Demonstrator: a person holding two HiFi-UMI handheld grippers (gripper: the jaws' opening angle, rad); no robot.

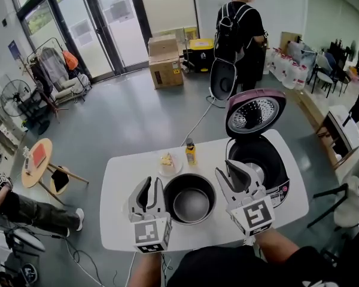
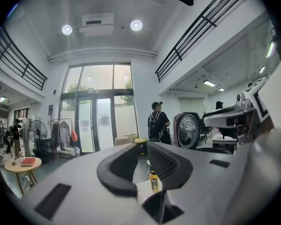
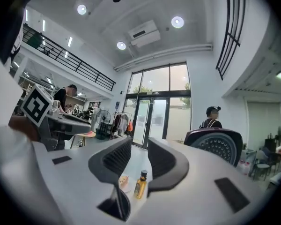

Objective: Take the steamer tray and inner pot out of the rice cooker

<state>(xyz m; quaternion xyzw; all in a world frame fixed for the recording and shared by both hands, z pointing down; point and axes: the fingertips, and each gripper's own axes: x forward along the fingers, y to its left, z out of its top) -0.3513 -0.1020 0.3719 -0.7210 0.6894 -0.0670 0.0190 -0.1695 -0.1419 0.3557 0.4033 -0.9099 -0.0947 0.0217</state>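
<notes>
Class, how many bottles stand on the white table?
1. The bottle stands at the far edge of the table, between the small dish and the rice cooker. None seems hidden.

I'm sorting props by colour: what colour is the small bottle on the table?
The bottle is yellow with a dark cap, and shows best in the right gripper view.

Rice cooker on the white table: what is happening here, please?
A person holds a gripper in each hand above the table. The left gripper and the right gripper hover on either side of the inner pot, which sits on the table beside the rice cooker. The cooker's lid stands open. The fingers of both grippers are slightly apart, with nothing between them.
</notes>
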